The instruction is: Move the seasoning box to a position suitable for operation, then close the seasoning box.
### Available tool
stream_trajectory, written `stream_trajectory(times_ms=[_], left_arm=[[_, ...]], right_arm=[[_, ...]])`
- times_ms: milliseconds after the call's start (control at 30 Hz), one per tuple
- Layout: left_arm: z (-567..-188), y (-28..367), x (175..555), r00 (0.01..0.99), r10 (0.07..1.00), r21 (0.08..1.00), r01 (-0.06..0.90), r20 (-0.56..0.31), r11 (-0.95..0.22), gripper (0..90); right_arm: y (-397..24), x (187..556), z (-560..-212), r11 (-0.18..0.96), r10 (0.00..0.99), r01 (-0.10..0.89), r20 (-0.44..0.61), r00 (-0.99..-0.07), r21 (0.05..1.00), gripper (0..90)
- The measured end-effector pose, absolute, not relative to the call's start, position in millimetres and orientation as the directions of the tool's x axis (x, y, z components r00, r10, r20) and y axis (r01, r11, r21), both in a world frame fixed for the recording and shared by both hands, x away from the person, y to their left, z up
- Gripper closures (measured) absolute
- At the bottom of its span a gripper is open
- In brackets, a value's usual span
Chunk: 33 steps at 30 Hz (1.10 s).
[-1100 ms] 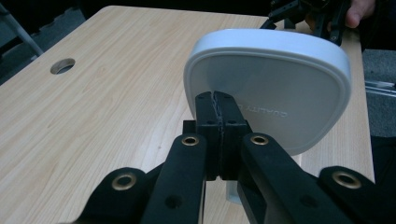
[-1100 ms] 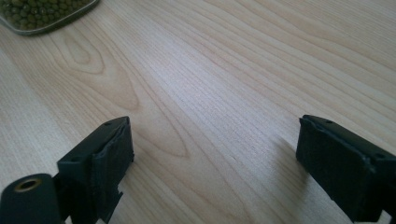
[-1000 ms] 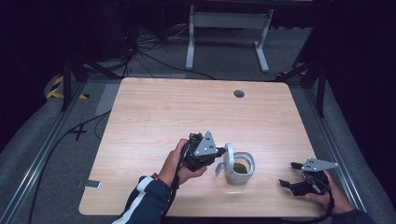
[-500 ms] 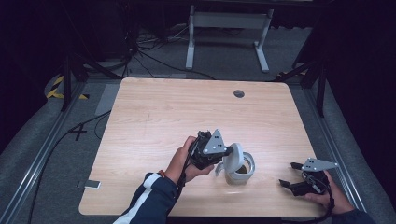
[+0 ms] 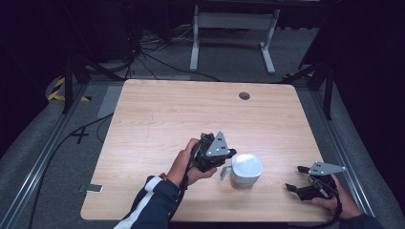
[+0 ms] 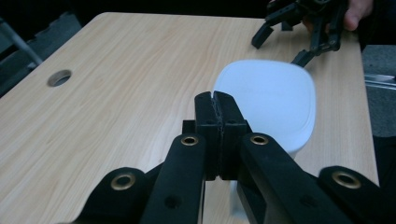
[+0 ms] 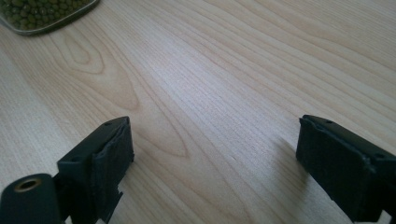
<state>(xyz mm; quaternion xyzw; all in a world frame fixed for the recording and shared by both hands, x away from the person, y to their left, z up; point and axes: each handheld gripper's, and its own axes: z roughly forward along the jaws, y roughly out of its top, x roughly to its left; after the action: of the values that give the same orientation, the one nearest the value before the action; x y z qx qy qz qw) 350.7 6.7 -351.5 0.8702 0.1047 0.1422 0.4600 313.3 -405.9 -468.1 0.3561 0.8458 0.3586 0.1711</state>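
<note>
High view first: wooden surface (image 5: pixel 157 124) with a round hole (image 5: pixel 244 96) near the far edge. White cup (image 5: pixel 246 169) upside down on the near half, handle (image 5: pixel 223 170) pointing toward the left gripper (image 5: pixel 220 157), just beside it. Left hand (image 5: pixel 184 164) wrapped around that gripper, dark sleeve (image 5: pixel 150 202) with a white stripe coming up from the bottom edge. Right gripper (image 5: pixel 296 179) low at the near right corner, well apart from the cup, held in the right hand (image 5: pixel 336 200) — jaws spread. Small flat object (image 5: pixel 90 189) on the floor at the left; cannot tell what.

Left gripper view: black jaws pressed together, tips meeting in front of the cup's flat white base (image 6: pixel 266 100). Whether the handle sits pinched between them — hidden, cannot tell. Other gripper (image 6: pixel 303 25) off at the far corner, jaws apart.

Right gripper view: jaws wide apart over bare wood grain, nothing between them. Edge of a clear container of small green beans (image 7: pixel 42 14) in the top left corner.
</note>
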Motion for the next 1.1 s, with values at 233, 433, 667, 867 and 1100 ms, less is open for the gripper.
stream_trajectory(times_ms=[233,433,667,867,1100], left_arm=[[-360.2,51.9,353.6,0.91,0.39,0.82,0.113,0.141,-0.561,88.6],[-374.5,87.1,350.7,0.884,0.444,0.796,0.161,0.146,-0.583,85.7],[-386.2,113.8,351.6,0.856,0.49,0.77,0.198,0.166,-0.607,75.9],[-402.0,141.8,351.8,0.814,0.56,0.759,0.264,0.156,-0.595,57.7],[-424.4,169.5,348.4,0.788,0.595,0.707,0.329,0.161,-0.626,41.5]], right_arm=[[-405.9,313.3,-468.2,0.489,0.725,0.48,-0.034,-0.688,0.728,10.8],[-405.9,313.4,-468.2,0.488,0.727,0.481,-0.034,-0.685,0.728,10.7],[-405.9,313.2,-468.1,0.486,0.73,0.483,-0.034,-0.683,0.728,10.7],[-406.2,312.4,-468.2,0.48,0.739,0.488,-0.035,-0.673,0.729,10.7],[-406.0,312.2,-468.2,0.477,0.743,0.491,-0.035,-0.669,0.728,10.5]])
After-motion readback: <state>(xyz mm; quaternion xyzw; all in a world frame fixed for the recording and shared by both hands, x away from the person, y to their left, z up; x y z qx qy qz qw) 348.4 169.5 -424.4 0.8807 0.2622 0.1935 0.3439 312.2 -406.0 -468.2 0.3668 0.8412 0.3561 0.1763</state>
